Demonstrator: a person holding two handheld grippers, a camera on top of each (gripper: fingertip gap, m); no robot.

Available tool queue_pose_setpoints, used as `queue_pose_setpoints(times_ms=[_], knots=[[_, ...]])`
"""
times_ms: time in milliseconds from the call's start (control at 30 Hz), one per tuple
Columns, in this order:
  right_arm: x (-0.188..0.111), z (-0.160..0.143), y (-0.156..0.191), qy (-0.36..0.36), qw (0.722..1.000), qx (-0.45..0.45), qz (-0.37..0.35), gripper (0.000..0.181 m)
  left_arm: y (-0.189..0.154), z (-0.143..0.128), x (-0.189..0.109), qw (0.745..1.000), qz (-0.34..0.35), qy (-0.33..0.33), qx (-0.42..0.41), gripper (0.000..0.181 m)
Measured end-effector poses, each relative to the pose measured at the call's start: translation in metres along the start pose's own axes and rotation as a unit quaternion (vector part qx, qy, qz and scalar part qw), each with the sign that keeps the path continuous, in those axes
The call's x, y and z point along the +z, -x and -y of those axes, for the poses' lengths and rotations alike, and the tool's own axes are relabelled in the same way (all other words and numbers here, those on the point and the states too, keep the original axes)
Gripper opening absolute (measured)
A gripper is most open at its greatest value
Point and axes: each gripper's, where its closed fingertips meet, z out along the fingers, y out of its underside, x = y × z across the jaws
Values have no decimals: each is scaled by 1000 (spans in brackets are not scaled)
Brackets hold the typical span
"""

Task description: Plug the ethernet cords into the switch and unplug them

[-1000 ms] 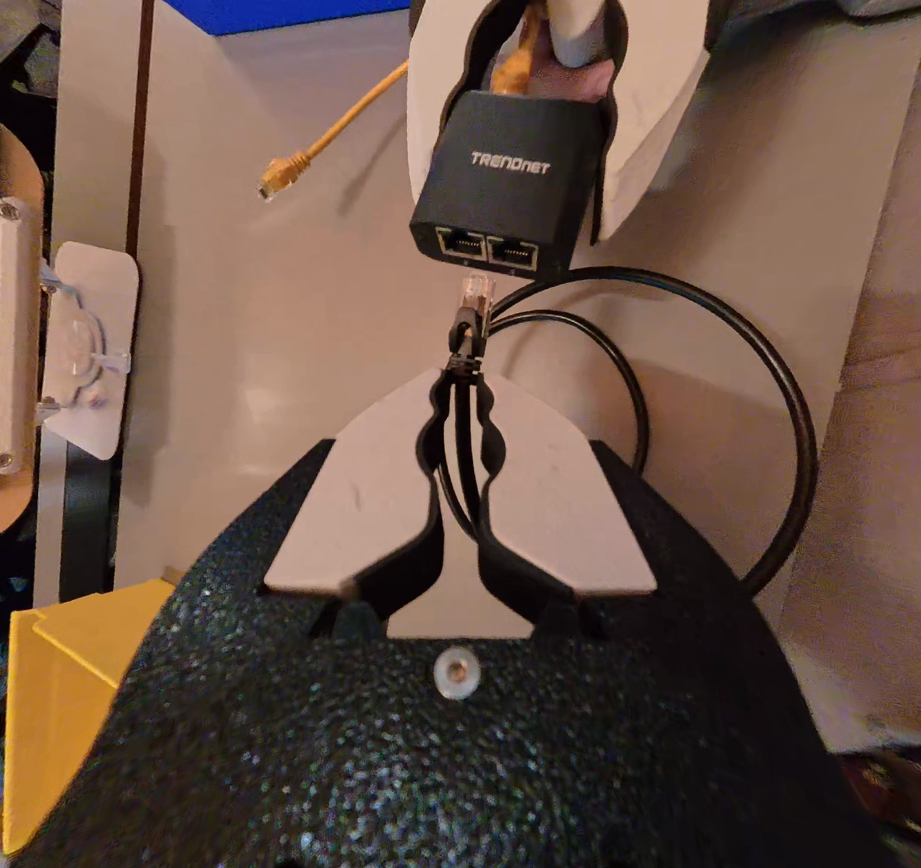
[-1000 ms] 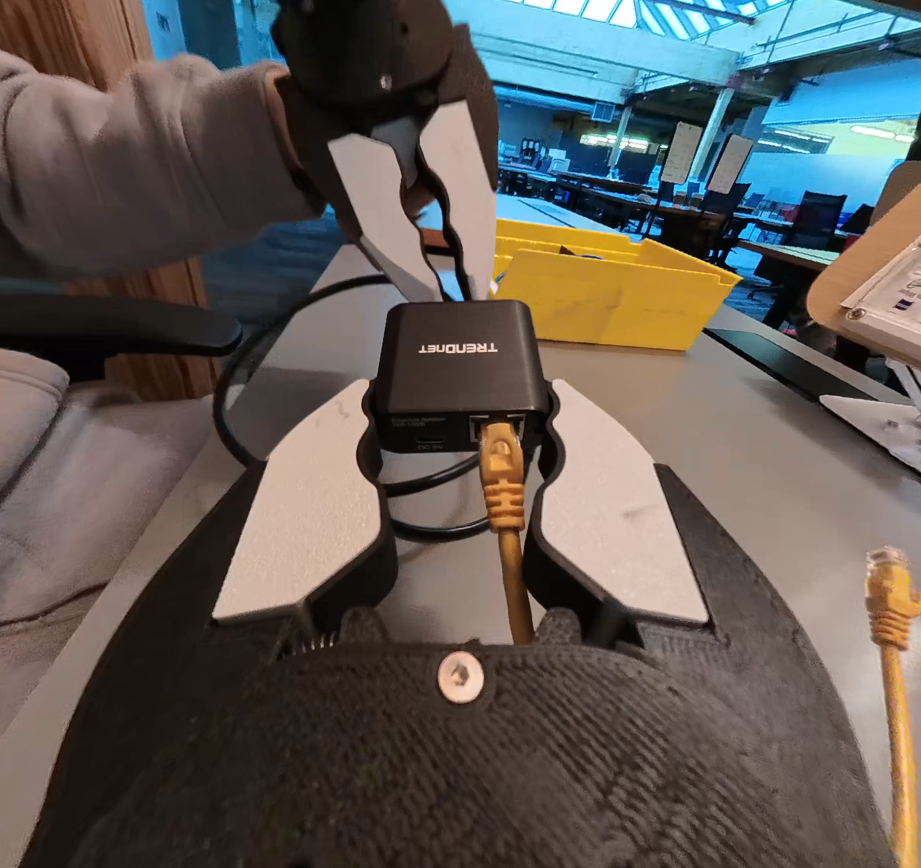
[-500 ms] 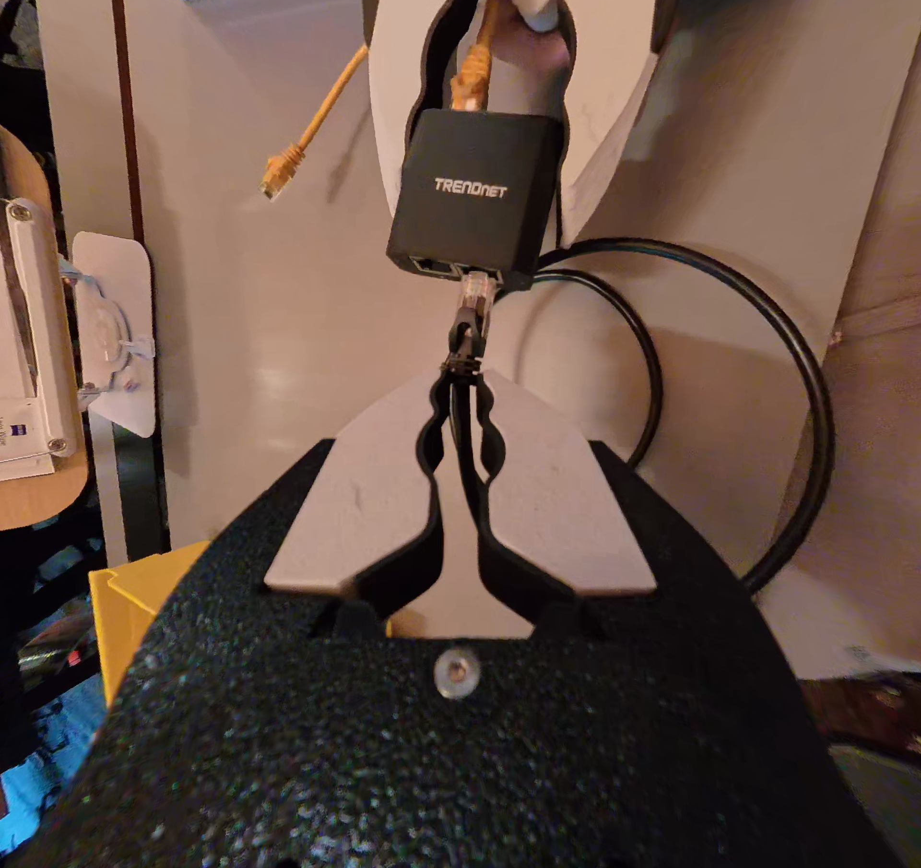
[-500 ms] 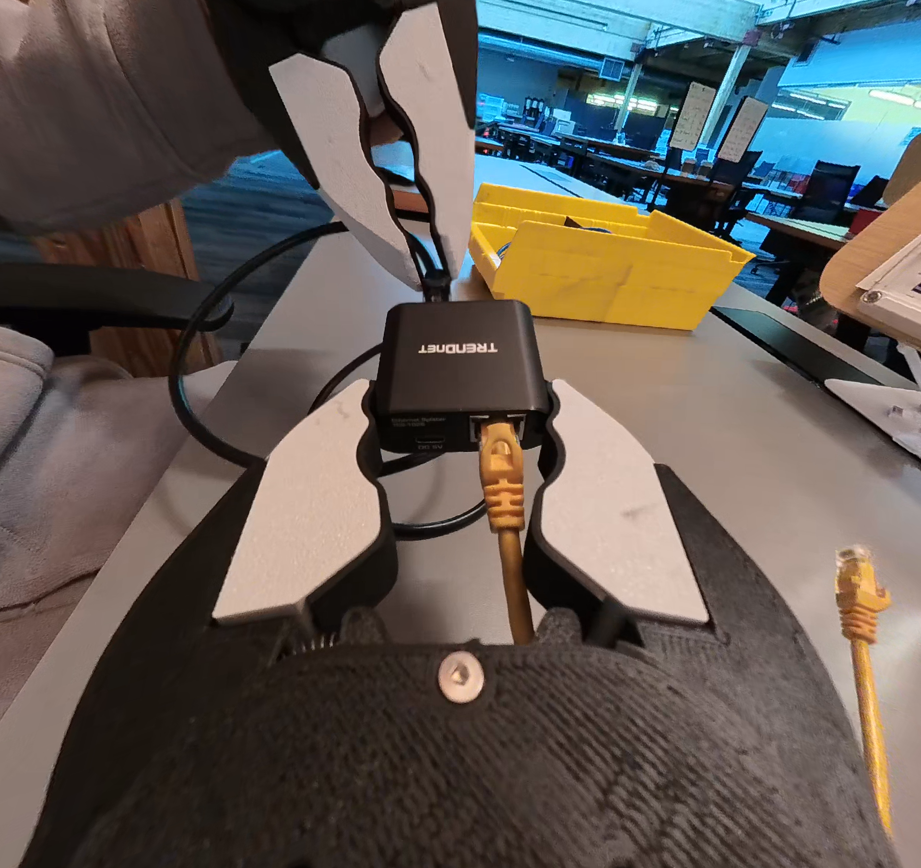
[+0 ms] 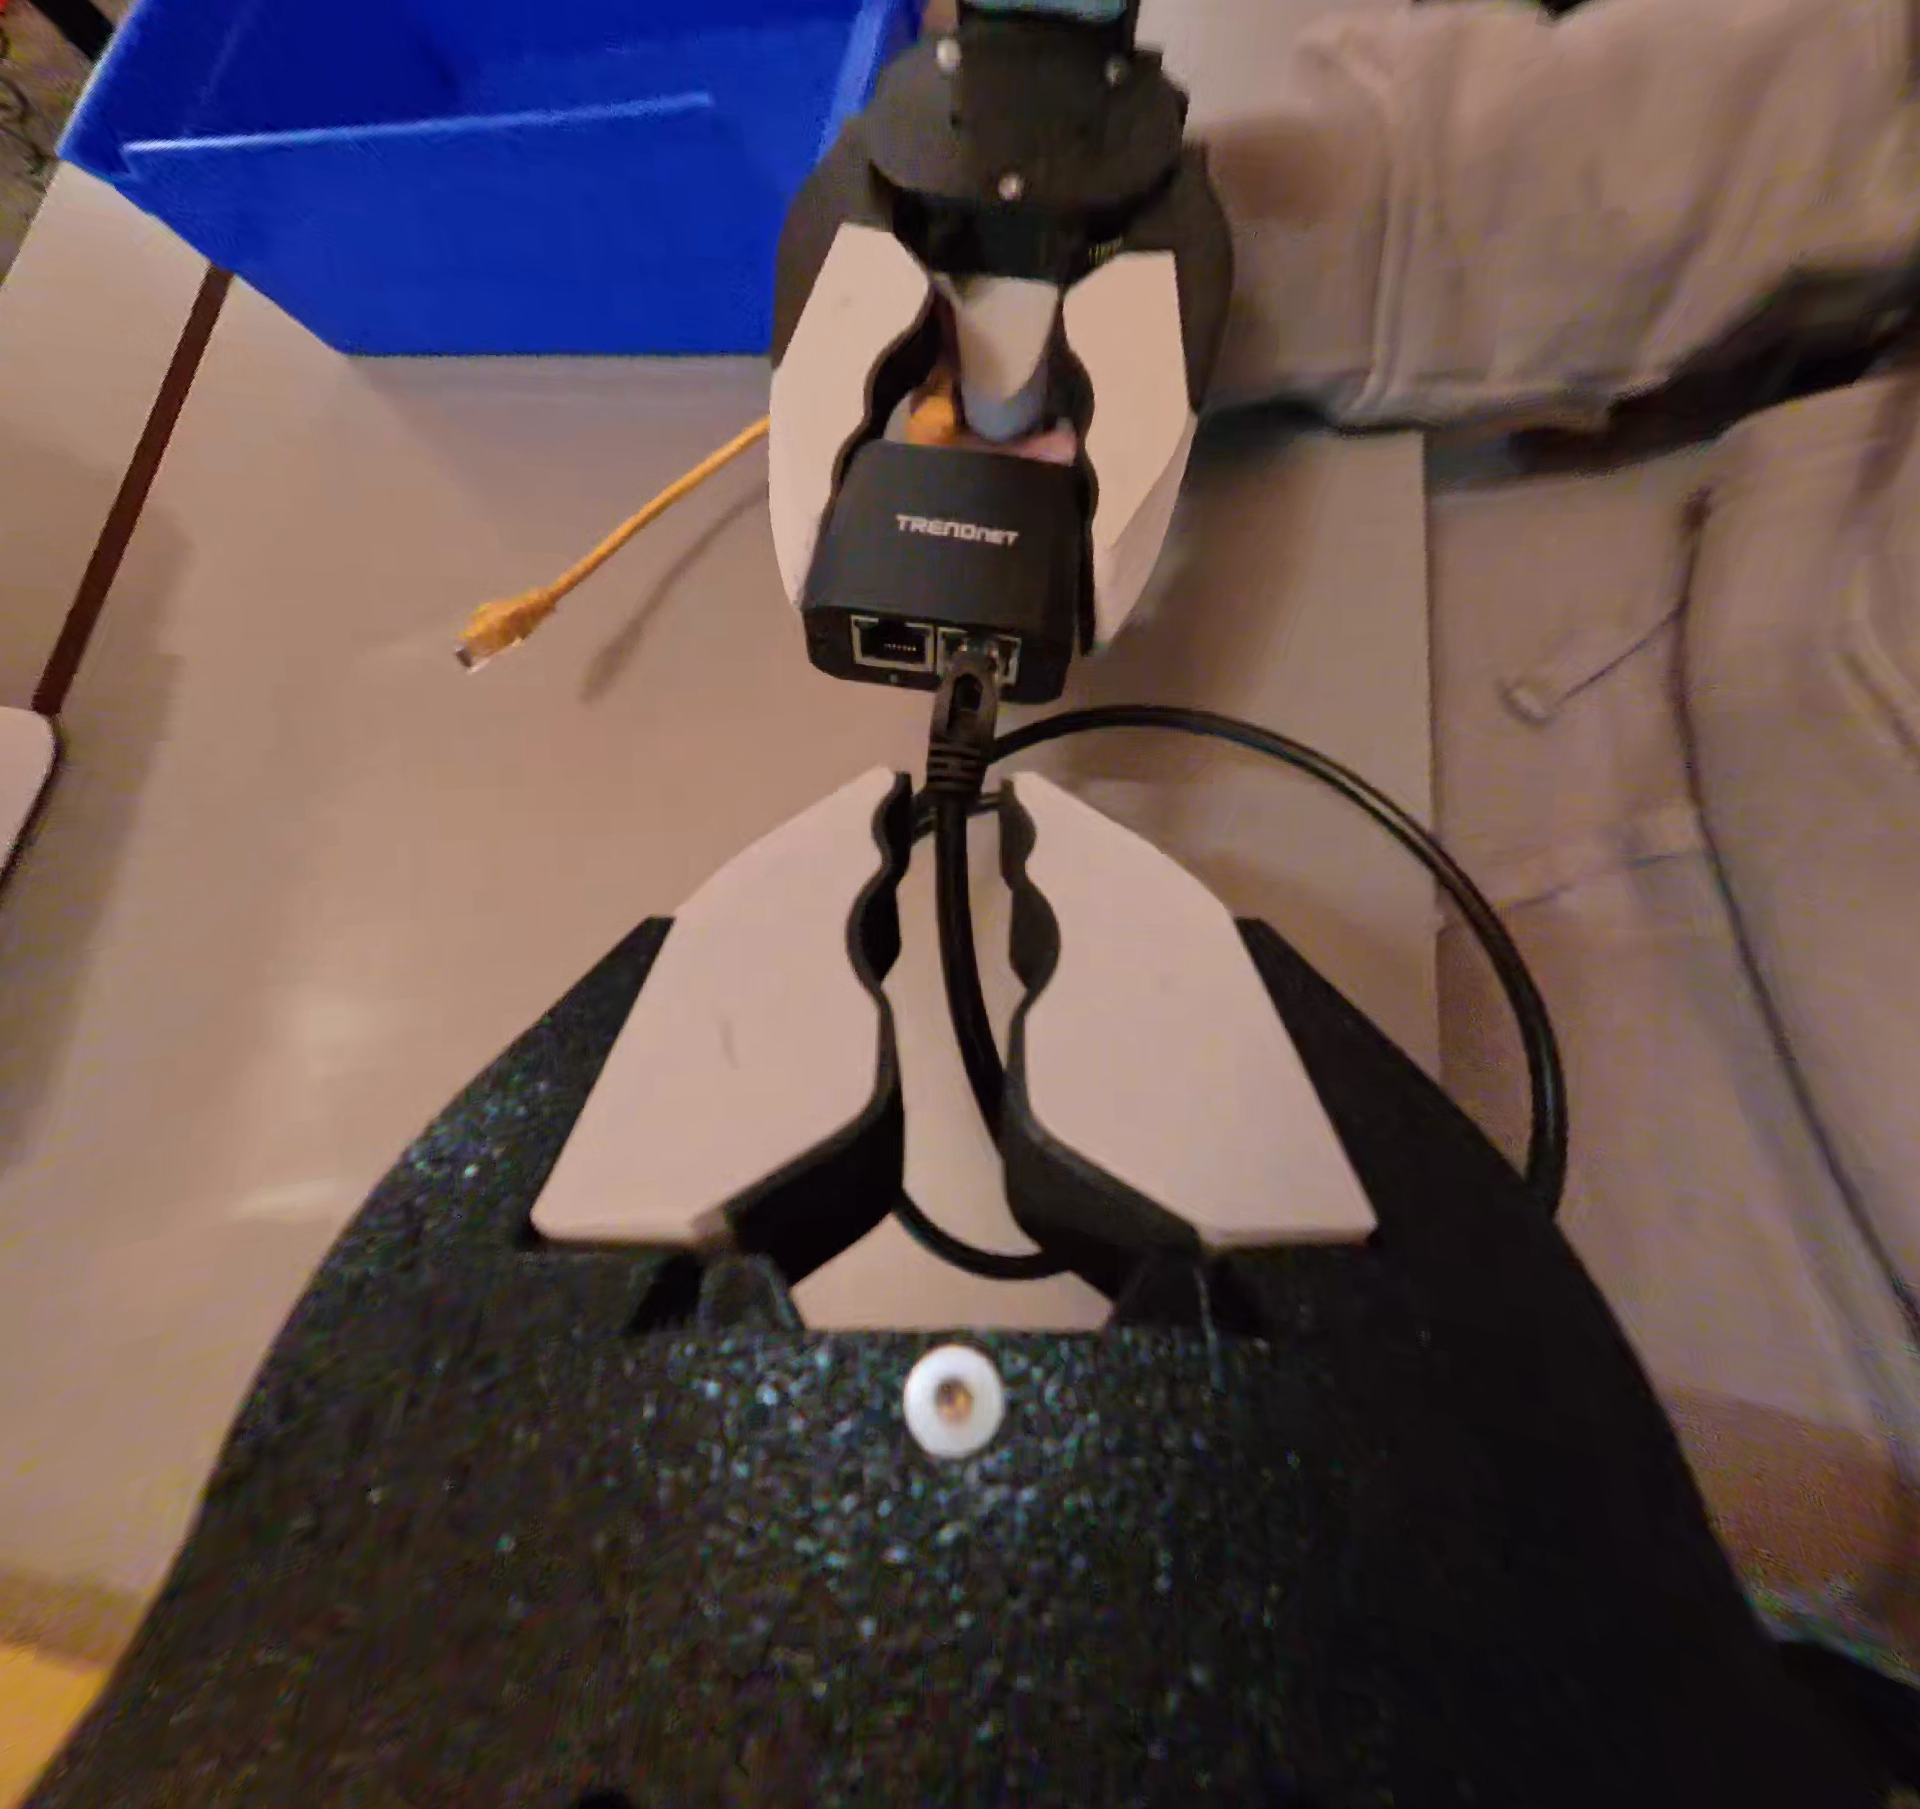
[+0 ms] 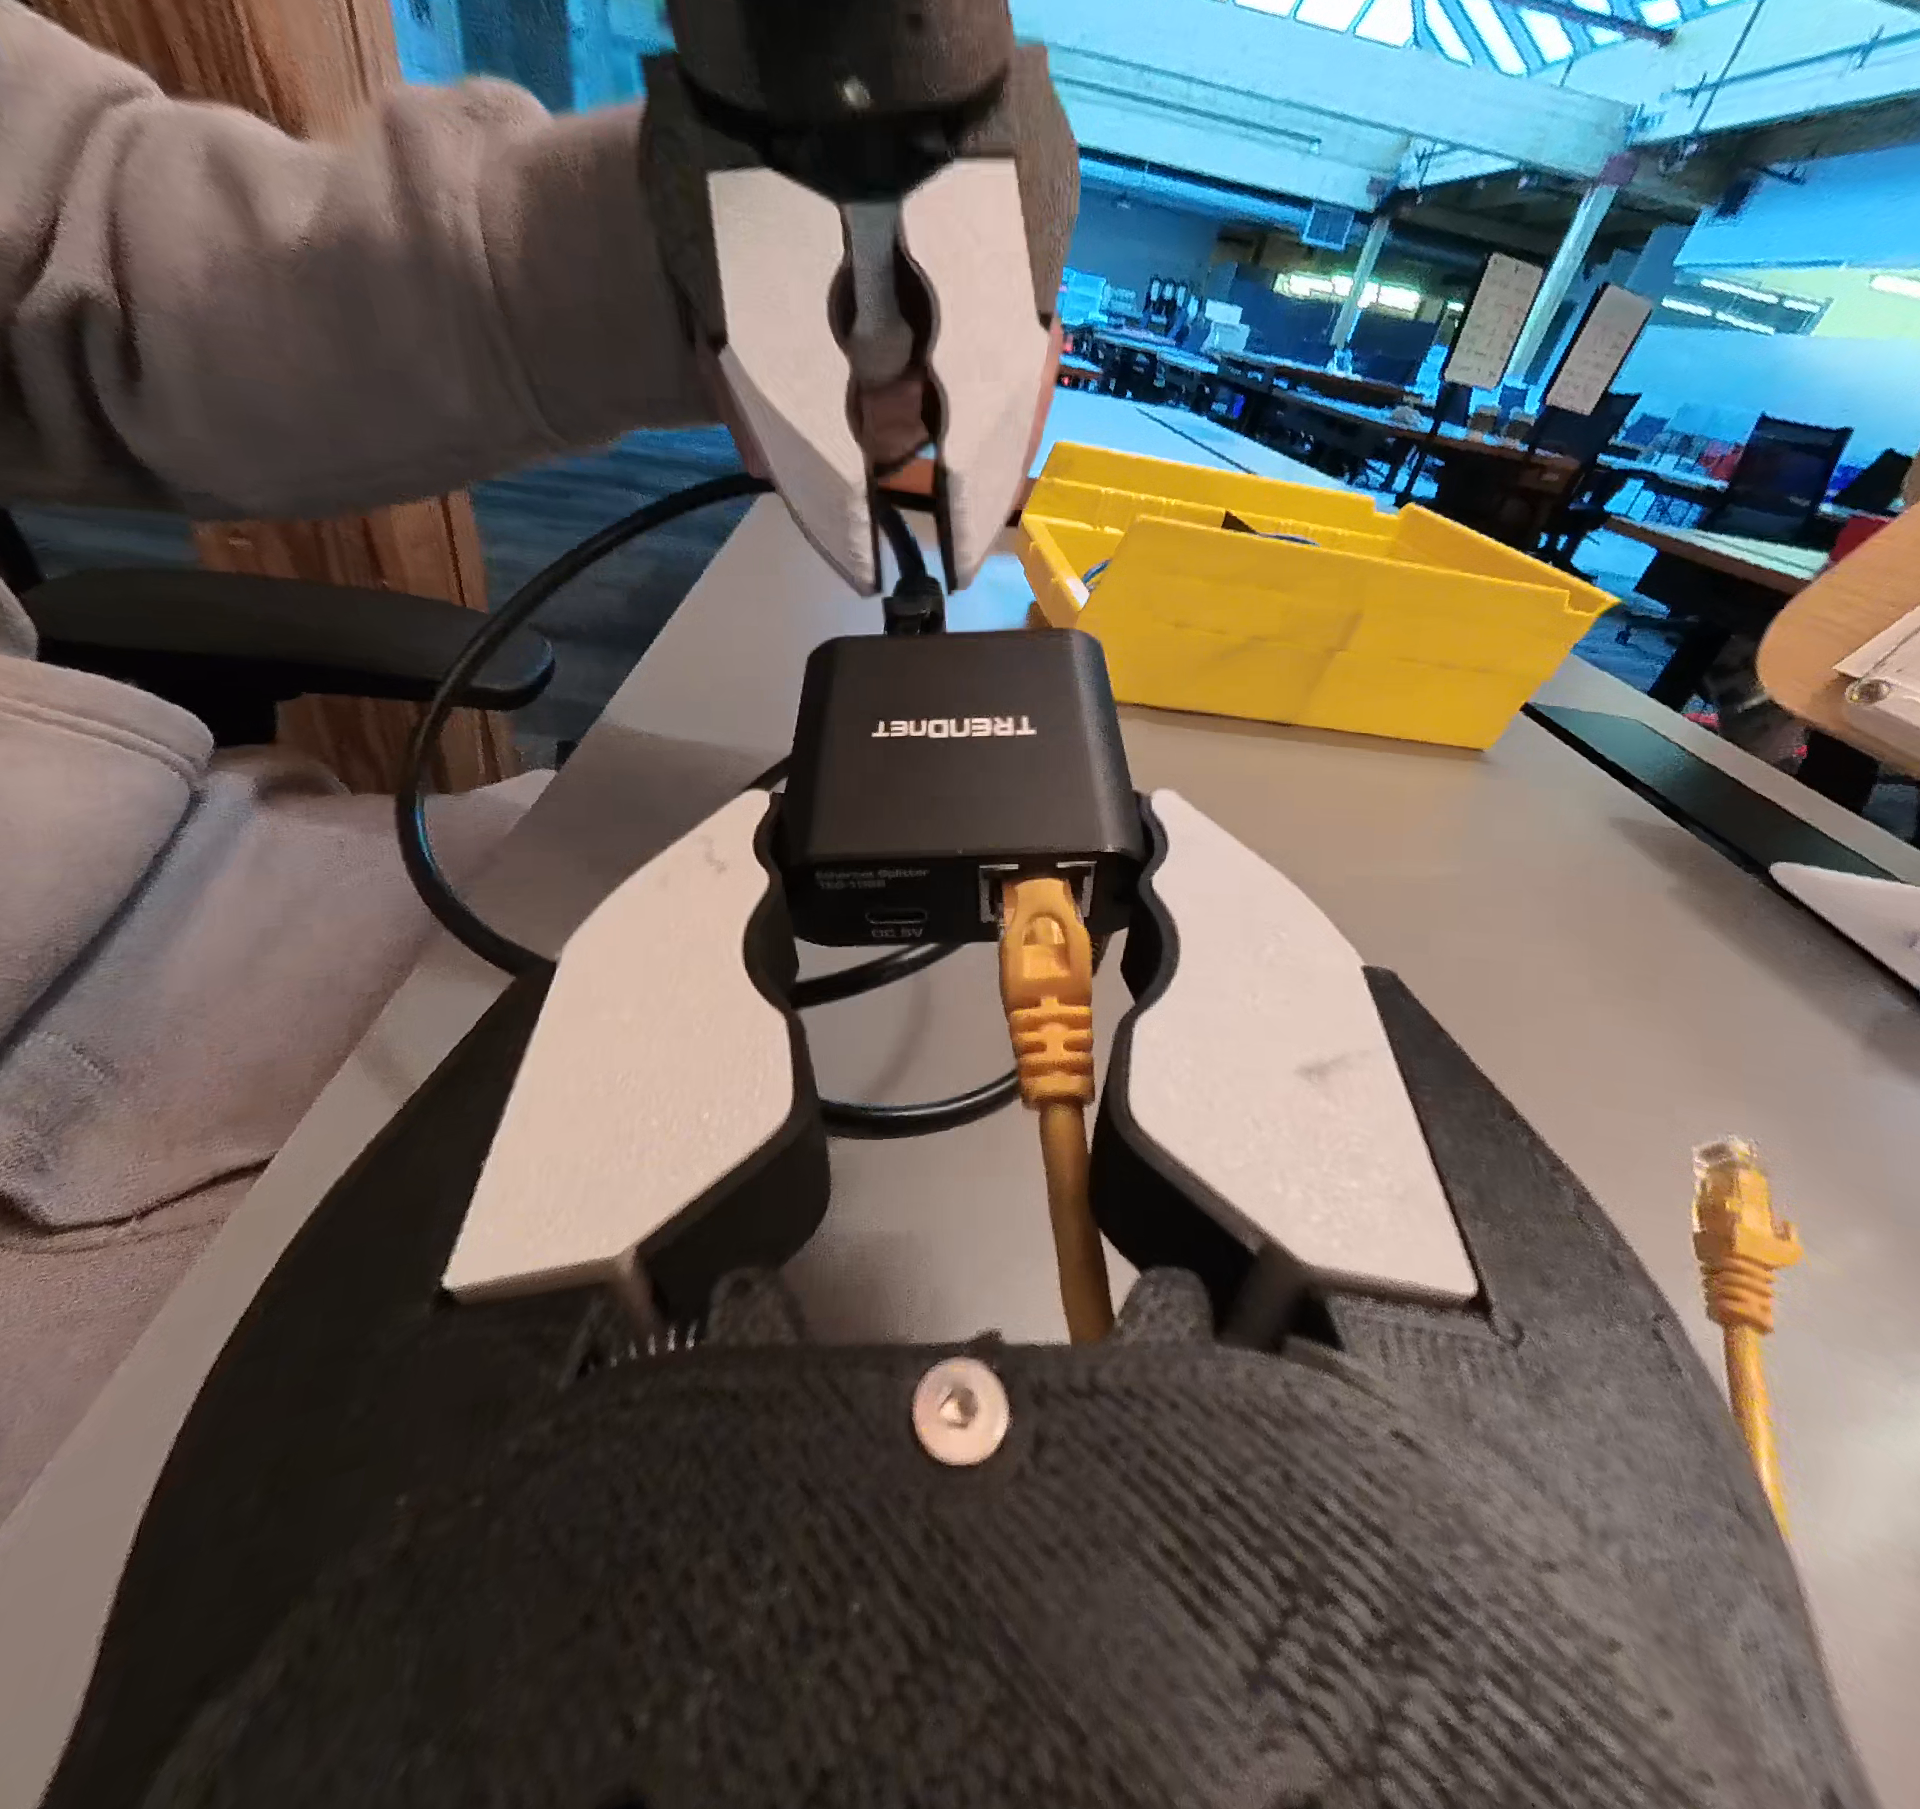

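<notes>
The big grey surface is carrying everything, and a yellow bin is sitting on it far back, while a blue bin is showing in the left wrist view. The right tool is squeezing the sides of the small black switch, holding it just above the surface. The left tool is facing it from the other side, with its two fingers a little apart around the black ethernet cord; they are looking loose, not pinching it hard. The black plug is sitting in the right-hand port on that side, and the port next to it is empty. The rest of the black cord is curling in a big loop. On the other side of the switch, a yellow ethernet cord is plugged in, and its free end is lying close by on the surface. I think the plugging-in step is just finishing for the black cord. Next, the left tool probably needs to let go fully, or pinch the plug and pull it straight back out while the right tool is keeping the switch from moving.
</notes>
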Motion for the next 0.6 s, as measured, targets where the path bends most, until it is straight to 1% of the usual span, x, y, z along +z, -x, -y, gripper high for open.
queue_pose_setpoints(times_ms=[33,100,167,267,333,367,400,500,600], knots=[[-1,1,0,-5,1000,1,0,62,0,3,-2,999,-14,-34,-23,20],[-1,2,0,-7,1000,2,2,62,-2,6,-4,994,-38,-87,-53,23],[-1,1,0,-3,1000,1,3,62,0,6,-3,990,-38,-116,-69,28],[0,0,1,0,1000,-2,3,62,-2,-1,7,992,-36,-97,-71,28],[-1,1,0,-3,1000,1,2,61,-3,-2,13,994,-29,-86,-64,20],[-1,1,0,-4,1000,2,1,61,-2,-1,14,994,-22,-88,-60,13],[-1,1,0,-4,1000,1,0,62,-2,1,15,994,-21,-95,-57,11],[-3,3,0,-11,1000,2,1,62,-2,4,16,993,-19,-100,-52,11],[-1,1,4,-3,1000,-8,13,61,-6,-1,15,997,-31,-68,-32,10]])
